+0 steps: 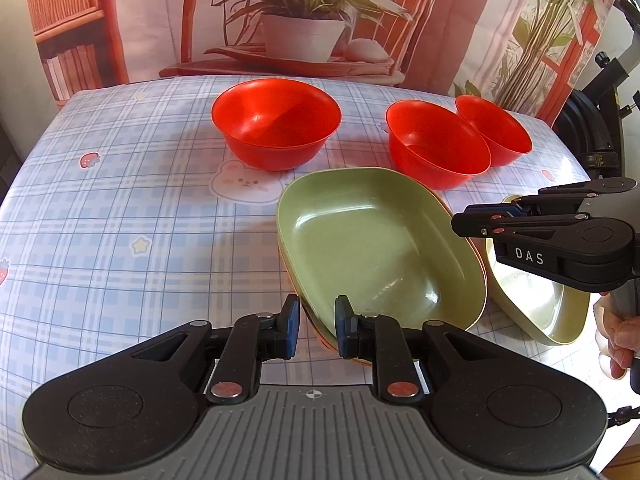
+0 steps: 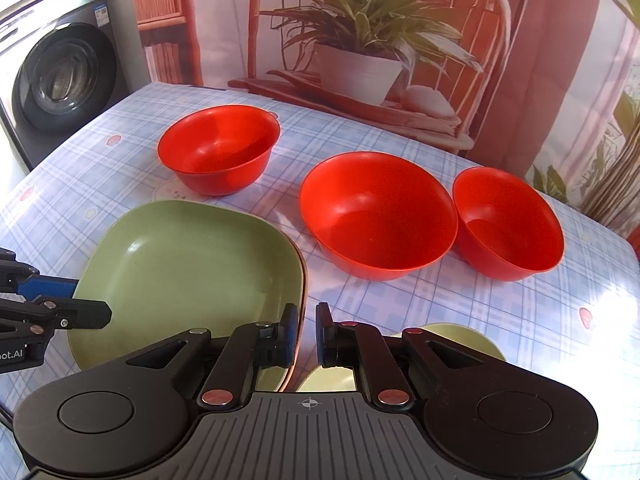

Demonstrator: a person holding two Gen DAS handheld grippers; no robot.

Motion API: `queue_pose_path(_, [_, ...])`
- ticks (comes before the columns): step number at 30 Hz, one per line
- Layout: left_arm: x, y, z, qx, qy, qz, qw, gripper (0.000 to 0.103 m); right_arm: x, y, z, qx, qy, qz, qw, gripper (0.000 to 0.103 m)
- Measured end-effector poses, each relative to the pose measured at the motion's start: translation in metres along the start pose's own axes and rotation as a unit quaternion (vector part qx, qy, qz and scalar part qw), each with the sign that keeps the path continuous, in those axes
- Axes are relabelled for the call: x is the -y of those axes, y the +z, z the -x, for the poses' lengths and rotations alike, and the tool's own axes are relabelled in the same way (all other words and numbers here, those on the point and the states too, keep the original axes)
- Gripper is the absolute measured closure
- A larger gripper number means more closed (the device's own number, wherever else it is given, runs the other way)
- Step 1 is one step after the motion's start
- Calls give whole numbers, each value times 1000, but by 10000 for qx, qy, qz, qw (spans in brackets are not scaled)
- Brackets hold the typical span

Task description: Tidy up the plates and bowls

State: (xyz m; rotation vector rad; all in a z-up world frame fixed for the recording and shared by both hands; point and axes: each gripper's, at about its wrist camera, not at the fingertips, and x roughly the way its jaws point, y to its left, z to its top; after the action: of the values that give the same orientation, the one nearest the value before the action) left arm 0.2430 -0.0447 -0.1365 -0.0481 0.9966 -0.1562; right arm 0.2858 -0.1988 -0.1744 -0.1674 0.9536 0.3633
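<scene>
A green square plate (image 1: 372, 240) (image 2: 188, 268) lies on an orange plate whose rim shows under it. A second pale green plate (image 1: 536, 304) (image 2: 460, 340) lies to its right. Three red bowls stand behind: one at the left (image 1: 276, 124) (image 2: 218, 152), a large one (image 1: 436, 144) (image 2: 378, 216) and a smaller one (image 1: 494, 130) (image 2: 508, 224) touching it. My left gripper (image 1: 316, 328) is open, its jaws astride the near rim of the plate stack. My right gripper (image 2: 306, 332) is slightly open and empty, above the gap between the plates; it shows side-on in the left wrist view (image 1: 480, 222).
The table (image 1: 120, 200) has a blue plaid cloth with cartoon prints. A printed backdrop with a potted plant (image 1: 304, 32) hangs behind it. A washing machine (image 2: 60, 76) stands beyond the table's left edge. Dark equipment (image 1: 592, 120) stands off the right edge.
</scene>
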Motion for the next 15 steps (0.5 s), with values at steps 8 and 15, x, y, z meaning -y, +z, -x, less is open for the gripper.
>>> queue_pose_path(8, [-7, -2, 10, 207, -67, 159, 9996, 82, 0, -4, -1, 10, -37, -2, 10000, 90])
queue_pose_path(15, [-10, -4, 9, 292, -64, 288, 9991, 82, 0, -4, 2, 63, 51, -75, 9999, 85])
